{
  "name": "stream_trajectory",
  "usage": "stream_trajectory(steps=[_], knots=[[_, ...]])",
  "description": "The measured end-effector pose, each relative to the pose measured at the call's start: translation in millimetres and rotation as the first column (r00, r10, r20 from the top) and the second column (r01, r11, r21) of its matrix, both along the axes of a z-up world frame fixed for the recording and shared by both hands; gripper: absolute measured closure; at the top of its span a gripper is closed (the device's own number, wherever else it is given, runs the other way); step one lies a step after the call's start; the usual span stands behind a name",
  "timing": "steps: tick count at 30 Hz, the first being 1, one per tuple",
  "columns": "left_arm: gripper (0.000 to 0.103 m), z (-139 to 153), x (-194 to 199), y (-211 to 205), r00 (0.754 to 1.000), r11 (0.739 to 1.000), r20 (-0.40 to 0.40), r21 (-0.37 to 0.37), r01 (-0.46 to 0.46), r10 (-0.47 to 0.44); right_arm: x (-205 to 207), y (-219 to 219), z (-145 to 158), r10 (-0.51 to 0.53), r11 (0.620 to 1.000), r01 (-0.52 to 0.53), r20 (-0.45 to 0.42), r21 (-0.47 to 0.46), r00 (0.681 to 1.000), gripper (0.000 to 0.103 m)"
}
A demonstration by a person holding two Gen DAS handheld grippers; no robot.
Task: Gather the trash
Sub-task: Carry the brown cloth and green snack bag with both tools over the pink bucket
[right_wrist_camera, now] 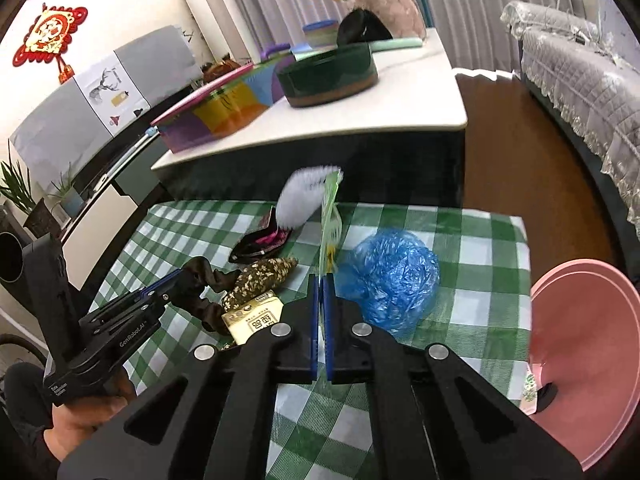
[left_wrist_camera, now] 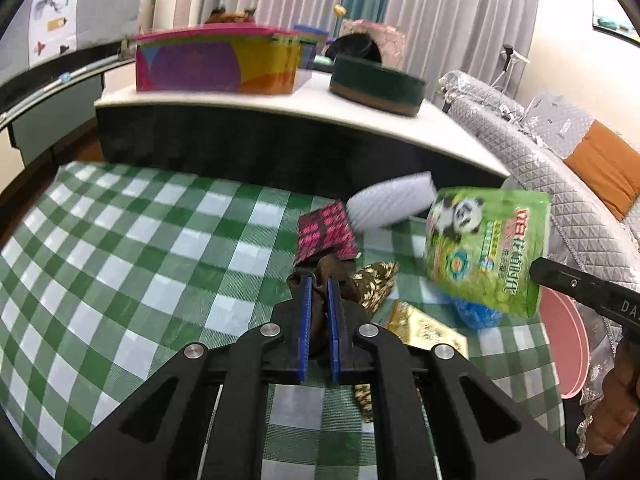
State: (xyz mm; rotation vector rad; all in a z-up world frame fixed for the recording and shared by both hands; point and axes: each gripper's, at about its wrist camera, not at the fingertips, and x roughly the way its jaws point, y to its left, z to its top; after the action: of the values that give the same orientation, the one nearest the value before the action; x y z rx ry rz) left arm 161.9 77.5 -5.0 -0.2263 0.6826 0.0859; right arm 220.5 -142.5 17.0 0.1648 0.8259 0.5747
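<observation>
My left gripper (left_wrist_camera: 319, 285) is shut on a brown crinkled wrapper (left_wrist_camera: 334, 270), also seen in the right wrist view (right_wrist_camera: 208, 276), above the green checked tablecloth (left_wrist_camera: 140, 240). My right gripper (right_wrist_camera: 321, 280) is shut on the lower edge of a green panda snack bag (left_wrist_camera: 486, 248), seen edge-on in the right wrist view (right_wrist_camera: 331, 224), held above the table. On the cloth lie a pink-black packet (left_wrist_camera: 326, 234), a gold-speckled wrapper (left_wrist_camera: 376, 282), a gold box (left_wrist_camera: 426, 328) and a crumpled blue plastic bag (right_wrist_camera: 390, 280). A white ribbed object (left_wrist_camera: 390, 200) lies behind.
A pink bin (right_wrist_camera: 588, 368) stands at the table's right edge. Behind the table is a white-topped cabinet (right_wrist_camera: 400, 96) with a colourful box (left_wrist_camera: 216, 60) and a dark green round tin (left_wrist_camera: 376, 84). A grey quilted sofa (left_wrist_camera: 560, 152) is at the right.
</observation>
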Motion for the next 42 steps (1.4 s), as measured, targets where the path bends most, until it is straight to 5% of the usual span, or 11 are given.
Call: stream_trajectory(steps=[19, 42], knots=[[0.096, 70, -43, -28, 0.981, 0.995, 0.186, 0.089, 0.037, -0.053, -50, -38, 49, -0.051, 0.998, 0.054, 0.139, -0.013, 0.989, 0.101], [0.096, 107, -51, -99, 0.938, 0.978, 0.279, 0.107, 0.180, -0.203, -79, -132, 74, -0.257, 0.963, 0.268, 0.222, -0.019, 0.941, 0.101]])
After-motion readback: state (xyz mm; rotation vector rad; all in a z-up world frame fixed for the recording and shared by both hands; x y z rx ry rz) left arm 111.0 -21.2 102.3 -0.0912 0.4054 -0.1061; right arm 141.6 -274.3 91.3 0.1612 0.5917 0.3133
